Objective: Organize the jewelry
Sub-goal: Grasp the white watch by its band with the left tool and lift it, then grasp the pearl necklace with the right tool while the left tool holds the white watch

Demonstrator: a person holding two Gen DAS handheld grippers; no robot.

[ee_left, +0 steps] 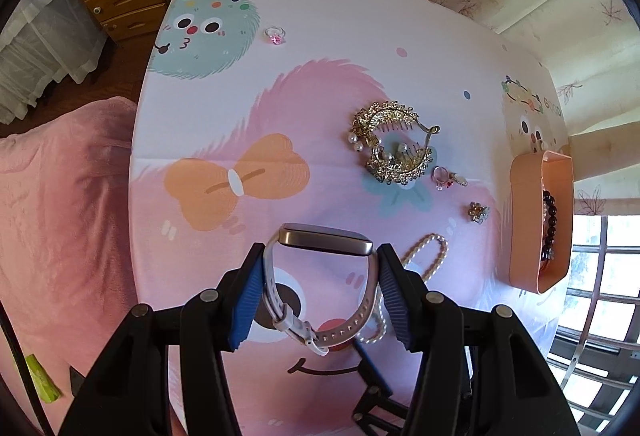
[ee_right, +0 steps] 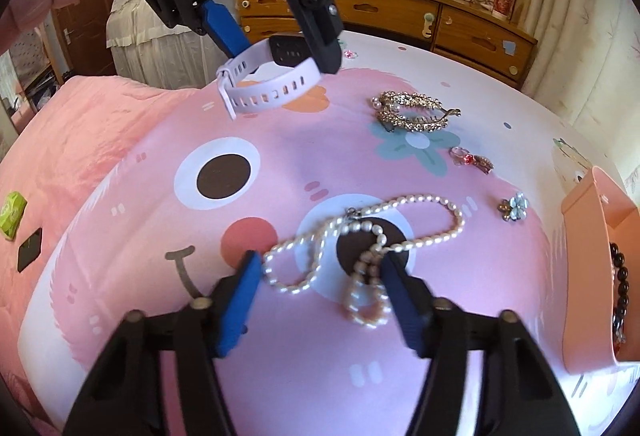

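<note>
My left gripper (ee_left: 320, 256) is shut on a watch (ee_left: 326, 242) with a pale strap and holds it above the table; it also shows in the right wrist view (ee_right: 272, 76). My right gripper (ee_right: 316, 264) is open, its fingers on either side of a pearl necklace (ee_right: 360, 232) lying on the cloth. A gold hair comb (ee_left: 394, 140), a red-stone ring (ee_left: 442, 176), a flower brooch (ee_left: 478, 212) and a pink ring (ee_left: 275, 35) lie on the cloth. An orange tray (ee_left: 524, 220) at the right edge holds a dark bead bracelet (ee_left: 549, 220).
The table wears a pink cartoon cloth (ee_left: 224, 108). A pink bed (ee_left: 60, 196) lies to the left, with a green packet (ee_right: 12, 212) on it. Wooden drawers (ee_right: 460, 24) stand beyond the table. A window (ee_left: 600, 276) is at the right.
</note>
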